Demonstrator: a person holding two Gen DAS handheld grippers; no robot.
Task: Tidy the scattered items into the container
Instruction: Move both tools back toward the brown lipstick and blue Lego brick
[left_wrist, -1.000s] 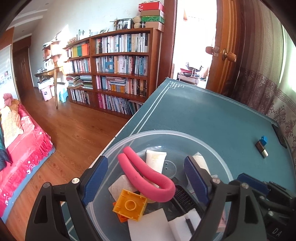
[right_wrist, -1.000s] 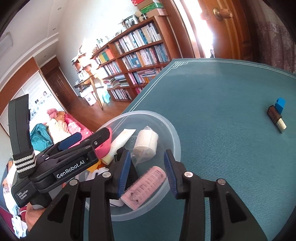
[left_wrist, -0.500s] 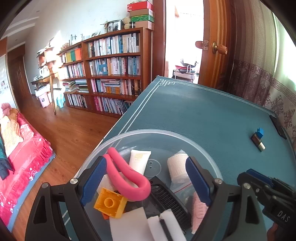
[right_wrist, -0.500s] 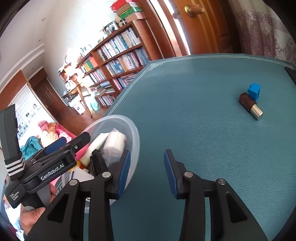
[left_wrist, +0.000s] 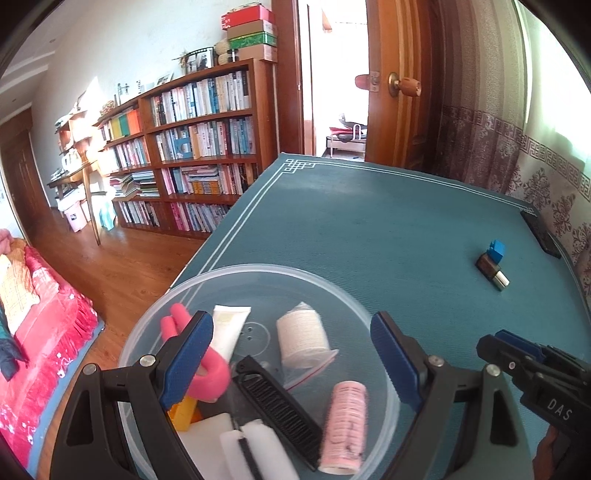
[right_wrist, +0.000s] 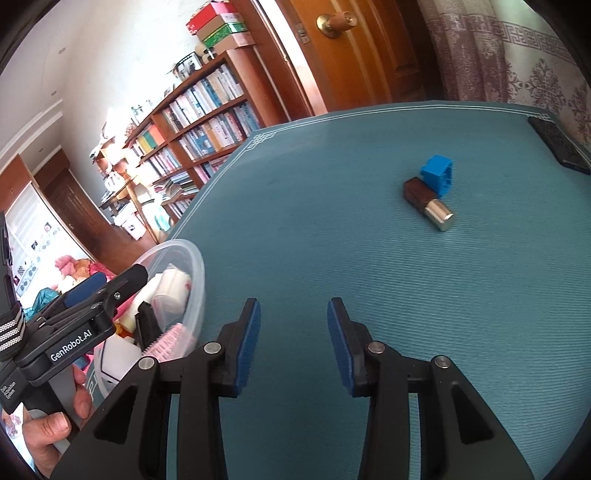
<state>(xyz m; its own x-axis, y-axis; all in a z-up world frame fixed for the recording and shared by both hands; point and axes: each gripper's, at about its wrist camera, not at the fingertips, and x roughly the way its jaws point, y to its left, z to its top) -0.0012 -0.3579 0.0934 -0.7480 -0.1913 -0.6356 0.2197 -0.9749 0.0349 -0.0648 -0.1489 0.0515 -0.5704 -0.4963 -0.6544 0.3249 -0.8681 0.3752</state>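
Two grippers, both with fingers spread apart and gripping nothing. The right gripper (right_wrist: 293, 341) hovers over bare teal surface (right_wrist: 332, 258); nothing lies between its blue pads. Ahead of those fingers and off to their right, well apart from them, lie the two items not yet tidied: a brown and silver lipstick (right_wrist: 428, 203) on its side and a small blue block (right_wrist: 437, 173) touching it on the far side. Farther right, at the surface's edge, sits a dark flat object (right_wrist: 557, 146) that I cannot identify, nor tell whether it belongs to the task.

The left gripper (left_wrist: 291, 363) hangs just above the clear round container (left_wrist: 258, 273), its fingers straddling the contents without touching any that I can see. Between them lie a black comb (left_wrist: 280, 406), a white roll in a plastic bag (left_wrist: 303, 334) and a pink hair roller (left_wrist: 345, 421). By the left finger are a white tube (left_wrist: 231, 325), a bent pink foam piece (left_wrist: 177, 321) and a yellow brick (left_wrist: 183, 415), with white pieces (left_wrist: 255, 450) nearest the camera.

Judging by this, most of the tidying is done: the container holds many items, and only the lipstick and blue block remain out. The right gripper looks best placed to fetch them, needing a reach forward and rightward.
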